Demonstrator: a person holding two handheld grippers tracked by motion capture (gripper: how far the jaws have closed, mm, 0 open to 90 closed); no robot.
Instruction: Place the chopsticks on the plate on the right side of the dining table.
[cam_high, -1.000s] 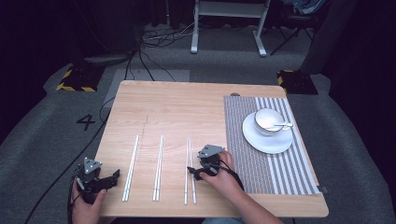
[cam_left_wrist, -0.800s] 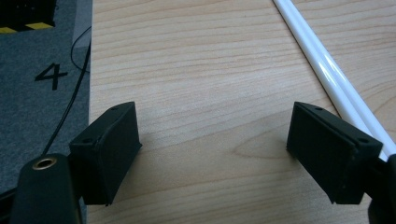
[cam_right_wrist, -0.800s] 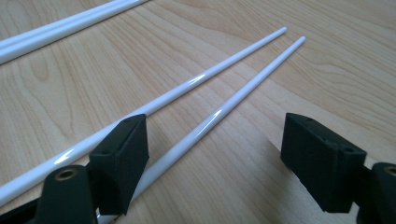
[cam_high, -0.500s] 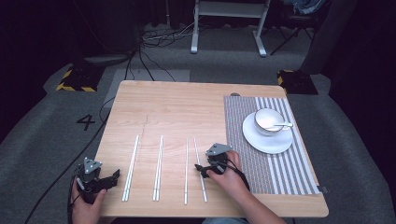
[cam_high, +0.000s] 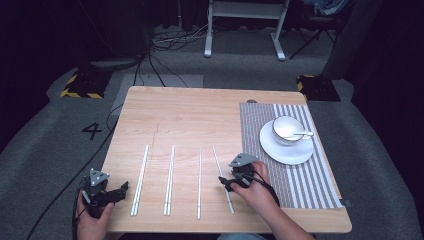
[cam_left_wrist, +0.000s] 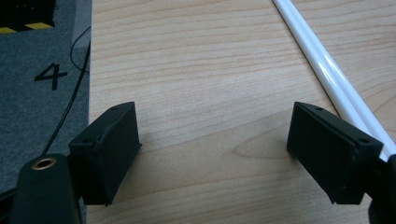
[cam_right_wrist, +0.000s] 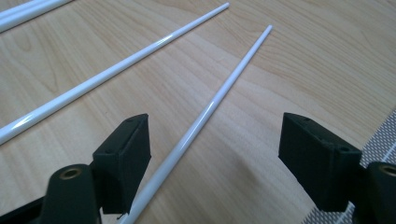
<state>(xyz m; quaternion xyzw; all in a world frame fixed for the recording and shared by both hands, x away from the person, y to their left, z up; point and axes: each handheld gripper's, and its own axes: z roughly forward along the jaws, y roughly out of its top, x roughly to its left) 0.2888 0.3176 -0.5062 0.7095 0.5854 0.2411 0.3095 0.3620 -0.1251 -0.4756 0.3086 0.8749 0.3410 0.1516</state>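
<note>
Lying flat on the wooden table (cam_high: 200, 115), the rightmost chopstick (cam_high: 223, 178) runs lengthwise from the person's edge toward the far side, its far tip leaning slightly left, away from the striped placemat (cam_high: 300, 185). It rests just left of that placemat, with the right gripper (cam_high: 229, 182) directly over its near half. In the right gripper view the same chopstick (cam_right_wrist: 205, 116) passes between the jaws, closer to the left one, and the jaws are spread wide with nothing pinched. A single chopstick (cam_high: 199, 182) lies left of it, near but apart, its long axis nearly parallel.

Farther left of the placemat sit two pairs of chopsticks (cam_high: 169, 179), each pair side by side and pointing the same way. The left gripper (cam_high: 117, 191) hovers at the table's near left corner, just beside the outermost pair (cam_high: 140, 179); its jaws are also spread apart and hold nothing, with that pair (cam_left_wrist: 327, 70) at the right of the left gripper view.

On the placemat a white saucer (cam_high: 272, 148) carries a cup (cam_high: 286, 128) with a spoon (cam_high: 303, 134) resting in it. Grey carpet (cam_high: 45, 145) surrounds the table, marked with a number 4 (cam_high: 93, 131), with cables (cam_high: 150, 55) and a white frame (cam_high: 240, 15) beyond the far edge. Nothing blocks the chopstick.
</note>
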